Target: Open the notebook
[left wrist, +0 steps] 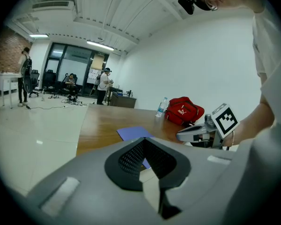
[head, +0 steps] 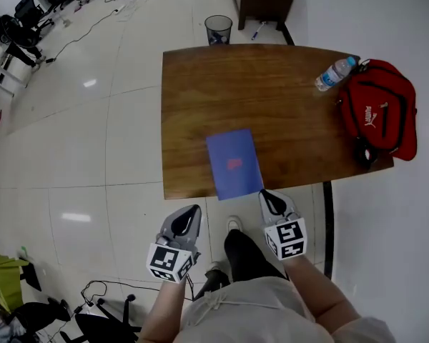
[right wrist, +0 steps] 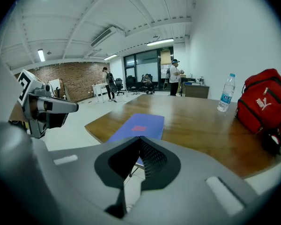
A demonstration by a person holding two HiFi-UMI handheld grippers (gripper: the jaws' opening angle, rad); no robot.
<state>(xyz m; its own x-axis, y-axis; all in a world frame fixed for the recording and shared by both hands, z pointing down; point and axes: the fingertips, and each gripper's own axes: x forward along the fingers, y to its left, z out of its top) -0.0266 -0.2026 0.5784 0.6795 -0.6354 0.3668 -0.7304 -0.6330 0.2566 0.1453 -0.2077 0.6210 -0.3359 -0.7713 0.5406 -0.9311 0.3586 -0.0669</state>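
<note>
The notebook [head: 234, 164] lies shut at the bench's [head: 272, 84] near edge, long side pointing away. The left gripper [head: 192, 211] and right gripper [head: 267, 194] hang just short of it, fingers together, holding nothing. The right is nearer.

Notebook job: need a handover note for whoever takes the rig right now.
Left gripper: jaws together, empty, held off the near edge of the table.
Right gripper: jaws together, empty, just short of the notebook's near right corner.
Notebook: blue, closed, flat at the table's near edge.
Water bottle and red bag: far right corner, clear of the work.
Done: nothing yet.
Left: catch the cover and fold it open.
</note>
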